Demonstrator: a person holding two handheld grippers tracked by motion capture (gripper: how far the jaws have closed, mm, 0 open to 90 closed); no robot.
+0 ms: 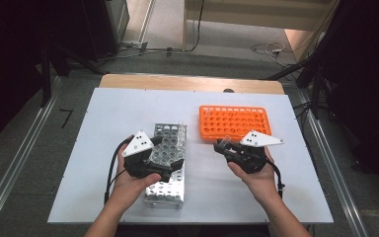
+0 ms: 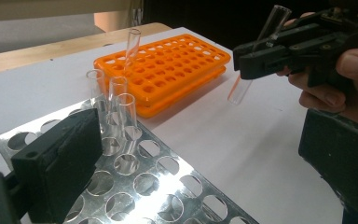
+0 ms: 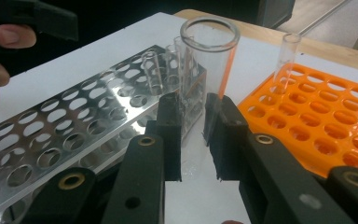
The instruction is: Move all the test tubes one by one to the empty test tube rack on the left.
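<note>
- Right gripper view: clear glass test tube, open rim up, pinched between right gripper jaws, above the white table.
- Just beside: orange rack with one tube; metal rack with several.
- Left gripper: jaws spread over metal rack.

tube rack left of second rack

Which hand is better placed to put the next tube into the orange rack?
Right. The right gripper is shut on a tube beside the orange rack. The left gripper sits over the metal rack, holding nothing.
</note>
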